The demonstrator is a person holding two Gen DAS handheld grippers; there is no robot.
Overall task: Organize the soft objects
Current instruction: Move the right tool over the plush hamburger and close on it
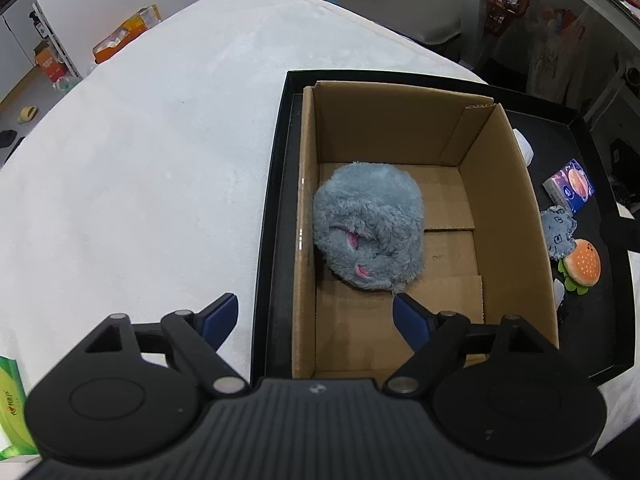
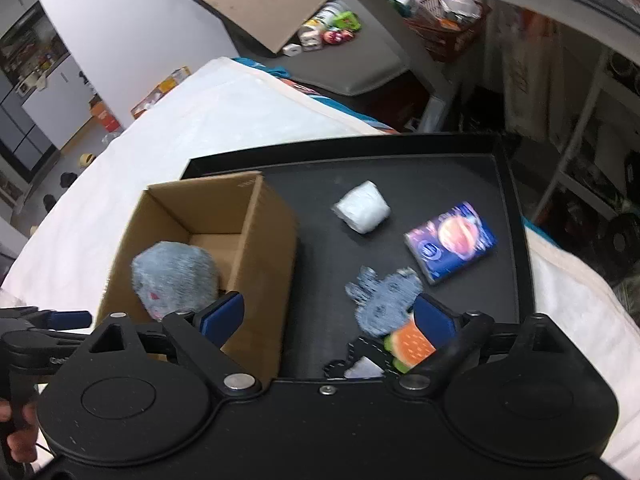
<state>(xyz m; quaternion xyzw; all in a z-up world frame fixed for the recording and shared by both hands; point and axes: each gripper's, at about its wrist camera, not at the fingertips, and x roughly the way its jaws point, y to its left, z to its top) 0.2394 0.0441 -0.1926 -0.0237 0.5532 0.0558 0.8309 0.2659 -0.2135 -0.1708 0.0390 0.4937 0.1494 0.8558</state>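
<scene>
A fluffy grey plush [image 1: 368, 226] lies inside an open cardboard box [image 1: 504, 208] that stands in a black tray [image 1: 276, 200]. My left gripper [image 1: 316, 318] is open and empty, just above the box's near end. In the right wrist view the plush [image 2: 174, 276] and box [image 2: 264, 248] sit at left. On the tray [image 2: 460, 172] lie a grey denim-like toy [image 2: 384, 298], a burger plush [image 2: 410, 346], a white soft bundle [image 2: 362, 208] and a blue tissue pack [image 2: 450, 242]. My right gripper [image 2: 330, 318] is open and empty above the tray, near the denim toy.
The tray rests on a white cloth-covered table [image 1: 140, 160]. A green packet [image 1: 12, 408] lies at the near left edge. The left gripper also shows at the left edge of the right wrist view [image 2: 48, 320]. Cluttered shelves and a grey bench [image 2: 360, 60] stand beyond.
</scene>
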